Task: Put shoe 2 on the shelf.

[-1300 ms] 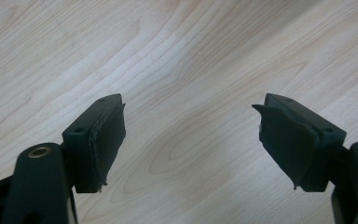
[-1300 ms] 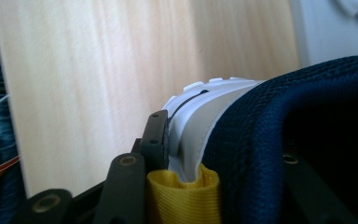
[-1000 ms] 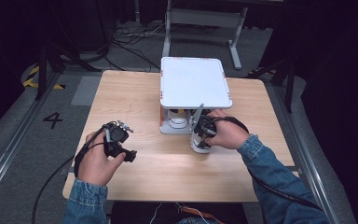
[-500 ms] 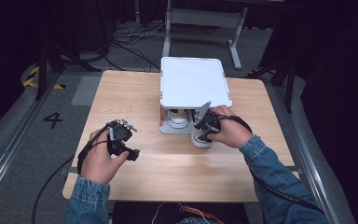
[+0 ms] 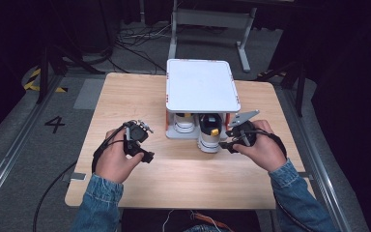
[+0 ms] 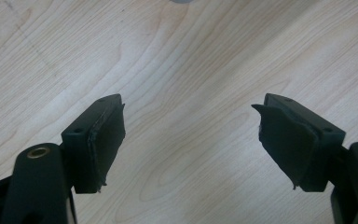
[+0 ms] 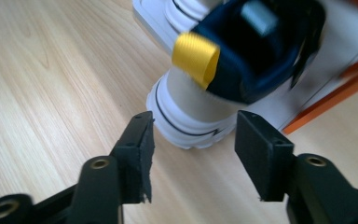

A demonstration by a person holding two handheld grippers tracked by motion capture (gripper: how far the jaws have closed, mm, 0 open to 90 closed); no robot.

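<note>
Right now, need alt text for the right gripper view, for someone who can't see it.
A white sneaker with a black collar and a yellow heel loop stands heel-first on a light wooden table, just beyond the open right gripper, whose two black jaws are spread apart and hold nothing. Behind the shoe sits a white shelf base with an orange edge.

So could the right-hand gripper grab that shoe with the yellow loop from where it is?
Probably yes. The right gripper is open with the shoe heel just ahead of its jaws, and only bare table between them. The white rack covers the toe, not the heel.
</note>
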